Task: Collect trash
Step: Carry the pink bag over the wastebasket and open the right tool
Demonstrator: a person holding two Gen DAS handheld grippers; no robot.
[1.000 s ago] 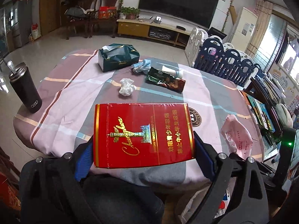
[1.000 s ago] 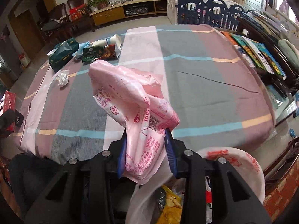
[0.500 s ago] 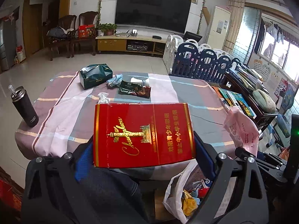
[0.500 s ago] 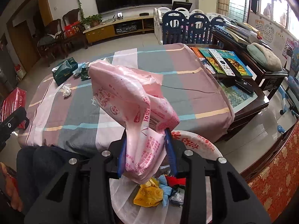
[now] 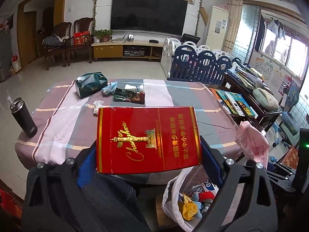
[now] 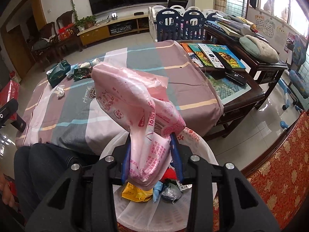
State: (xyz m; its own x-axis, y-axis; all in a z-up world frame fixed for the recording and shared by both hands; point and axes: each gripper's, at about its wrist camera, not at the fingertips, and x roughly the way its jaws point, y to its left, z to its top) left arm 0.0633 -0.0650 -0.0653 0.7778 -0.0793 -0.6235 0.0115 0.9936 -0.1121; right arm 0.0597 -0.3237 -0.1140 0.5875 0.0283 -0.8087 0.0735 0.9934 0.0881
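Two grippers each clamp a piece of trash. The left gripper (image 5: 148, 154) pinches a flat red cardboard cigarette carton (image 5: 147, 140); the right gripper (image 6: 151, 154) pinches a crumpled pink plastic wrapper (image 6: 135, 104) above a white plastic trash bag (image 6: 204, 150). Farther off, on the striped cloth-covered worktop (image 5: 63, 116), lie a crumpled white tissue (image 5: 97, 106), a dark foil snack packet (image 5: 129, 96) and a green tissue box (image 5: 90, 84).

The left gripper (image 5: 148, 154), black-framed with blue pads, is clamped across the width of a flat red cardboard carton with gold lettering (image 5: 147, 139), one pad on each short side. The right gripper (image 6: 151, 154) pinches a crumpled pink plastic wrapper with red print (image 6: 135, 104) between its blue pads. The person's dark-trousered legs (image 6: 46, 166) show below both.
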